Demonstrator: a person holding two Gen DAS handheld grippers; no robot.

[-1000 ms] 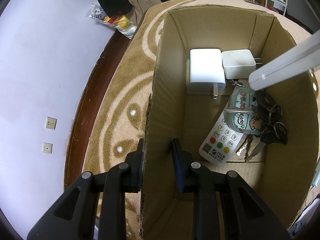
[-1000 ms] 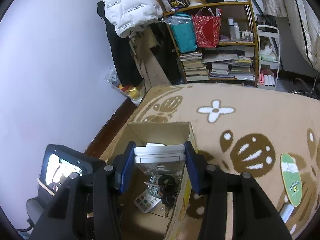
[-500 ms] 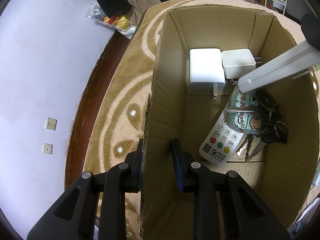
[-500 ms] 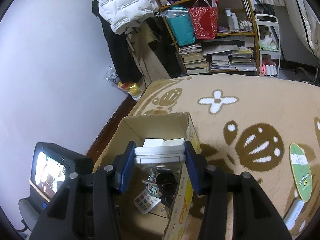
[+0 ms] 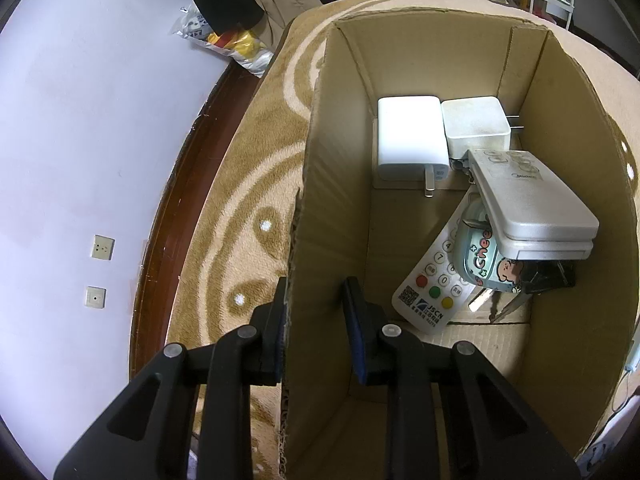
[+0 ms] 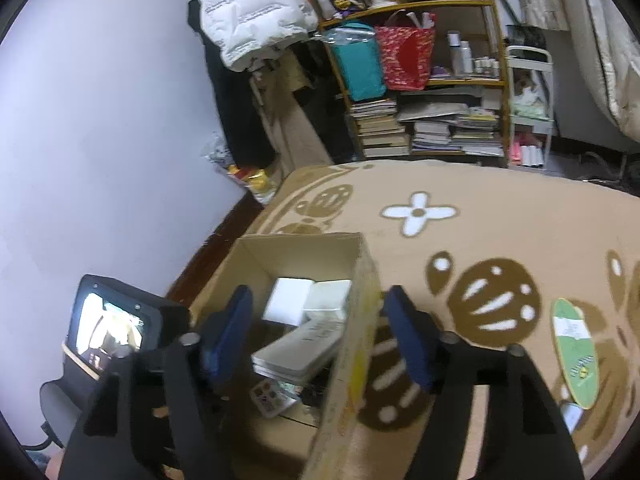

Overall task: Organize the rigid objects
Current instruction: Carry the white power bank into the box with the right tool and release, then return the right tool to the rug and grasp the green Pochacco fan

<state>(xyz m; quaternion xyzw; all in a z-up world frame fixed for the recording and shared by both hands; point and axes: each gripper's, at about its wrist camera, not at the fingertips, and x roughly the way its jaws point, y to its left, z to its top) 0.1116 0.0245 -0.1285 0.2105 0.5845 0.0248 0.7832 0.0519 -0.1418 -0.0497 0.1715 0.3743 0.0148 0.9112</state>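
In the cardboard box point(image 5: 412, 52), a grey remote point(image 5: 532, 208) atop keys.

L wrist cam sits very close, looking steeply down into the cardboard box point(image 5: 400, 60), its near wall running from 6 o'clock up between the left gripper point(image 5: 316, 320) fingers; rug and wall fill 9 o'clock. R wrist cam is higher and further back, facing fwd across the carpet point(image 6: 500, 220) toward the bookshelf point(image 6: 420, 92) at 12 o'clock, box below centre at 6–7 o'clock, slightly blurred, so depth is prob. unreliable. Both views share the box interior, incl. the white chargers point(image 5: 408, 140) and the grey remote point(image 5: 532, 204).
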